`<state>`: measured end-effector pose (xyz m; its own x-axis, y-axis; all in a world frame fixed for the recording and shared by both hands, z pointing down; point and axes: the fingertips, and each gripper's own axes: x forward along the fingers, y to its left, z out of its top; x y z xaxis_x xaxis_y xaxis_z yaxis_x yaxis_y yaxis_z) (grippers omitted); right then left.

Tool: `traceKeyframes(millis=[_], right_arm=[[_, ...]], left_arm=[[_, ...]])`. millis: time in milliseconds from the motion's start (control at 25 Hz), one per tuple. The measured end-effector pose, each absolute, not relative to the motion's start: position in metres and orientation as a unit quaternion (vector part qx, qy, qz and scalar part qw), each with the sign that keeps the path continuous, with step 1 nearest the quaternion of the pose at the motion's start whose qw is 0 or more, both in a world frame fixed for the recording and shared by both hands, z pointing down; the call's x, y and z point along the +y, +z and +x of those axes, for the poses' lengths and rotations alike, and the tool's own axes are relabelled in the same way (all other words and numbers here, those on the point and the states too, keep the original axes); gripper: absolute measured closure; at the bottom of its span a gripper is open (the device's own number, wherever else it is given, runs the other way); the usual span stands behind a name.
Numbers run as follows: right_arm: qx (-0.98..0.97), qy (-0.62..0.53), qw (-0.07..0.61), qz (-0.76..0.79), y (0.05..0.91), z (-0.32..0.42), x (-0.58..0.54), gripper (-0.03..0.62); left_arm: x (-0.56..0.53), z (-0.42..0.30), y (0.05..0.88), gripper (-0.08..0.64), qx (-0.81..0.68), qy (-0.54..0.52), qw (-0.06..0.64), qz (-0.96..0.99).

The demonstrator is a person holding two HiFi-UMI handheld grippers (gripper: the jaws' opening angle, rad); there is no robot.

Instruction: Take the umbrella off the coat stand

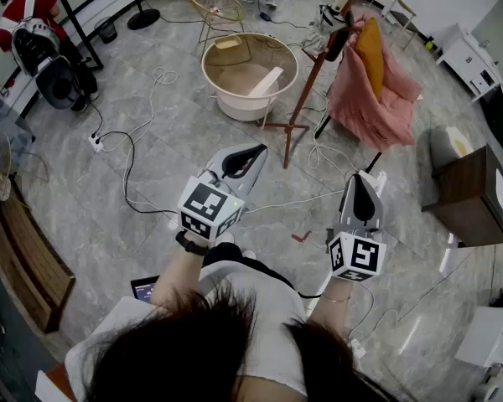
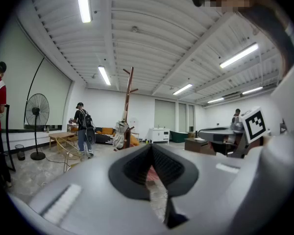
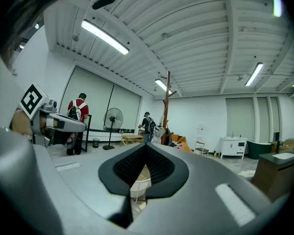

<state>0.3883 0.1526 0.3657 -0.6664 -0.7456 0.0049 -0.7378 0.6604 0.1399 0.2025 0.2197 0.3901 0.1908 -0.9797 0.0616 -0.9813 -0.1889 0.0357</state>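
The brown wooden coat stand (image 1: 308,78) rises from the grey floor ahead of me, its pole leaning toward the upper right. A short dark thing (image 1: 338,42) hangs on a peg near its top; it looks like the umbrella, but I cannot tell for sure. My left gripper (image 1: 251,152) is shut and empty, well short of the stand's foot. The right gripper (image 1: 358,177) is also shut and holds nothing. The stand (image 2: 129,102) shows far off in the left gripper view past the left gripper (image 2: 151,147), and the stand (image 3: 166,106) is equally far past the right gripper (image 3: 147,146).
A beige tub (image 1: 250,74) stands left of the stand, with a gold wire chair (image 1: 214,7) behind it. A pink cloth (image 1: 373,99) drapes a seat to the right. A dark wooden cabinet (image 1: 469,195) is at far right. Cables (image 1: 134,145) trail over the floor. A person in red (image 1: 29,23) is at back left.
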Motion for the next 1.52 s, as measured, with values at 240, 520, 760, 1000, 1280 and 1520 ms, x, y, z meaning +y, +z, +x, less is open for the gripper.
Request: traceKeyframes(millis=[240, 520, 760, 1000, 1280, 1520], right_arm=[[-0.910, -0.049, 0.010, 0.411, 0.368, 0.404, 0.159, 0.589], [-0.924, -0.052, 0.000, 0.378, 0.360, 0.389, 0.169, 0.588], [-0.934, -0.050, 0.005, 0.355, 0.363, 0.362, 0.162, 0.586], [-0.938, -0.049, 0.006, 0.344, 0.363, 0.321, 0.131, 0.543], [-0.940, -0.047, 0.012, 0.339, 0.367, 0.243, 0.077, 0.508], [-0.939, -0.043, 0.017, 0.341, 0.371, 0.171, 0.034, 0.479]], left_arm=[[0.227, 0.212, 0.393, 0.502, -0.641, 0.013, 0.033, 0.766], [0.237, 0.215, 0.393, 0.502, -0.648, 0.017, 0.027, 0.761], [0.229, 0.198, 0.396, 0.502, -0.658, 0.012, 0.030, 0.753], [0.201, 0.157, 0.396, 0.502, -0.664, 0.008, 0.029, 0.747], [0.142, 0.082, 0.398, 0.502, -0.663, 0.011, 0.026, 0.748], [0.098, 0.017, 0.401, 0.502, -0.656, 0.017, 0.024, 0.754]])
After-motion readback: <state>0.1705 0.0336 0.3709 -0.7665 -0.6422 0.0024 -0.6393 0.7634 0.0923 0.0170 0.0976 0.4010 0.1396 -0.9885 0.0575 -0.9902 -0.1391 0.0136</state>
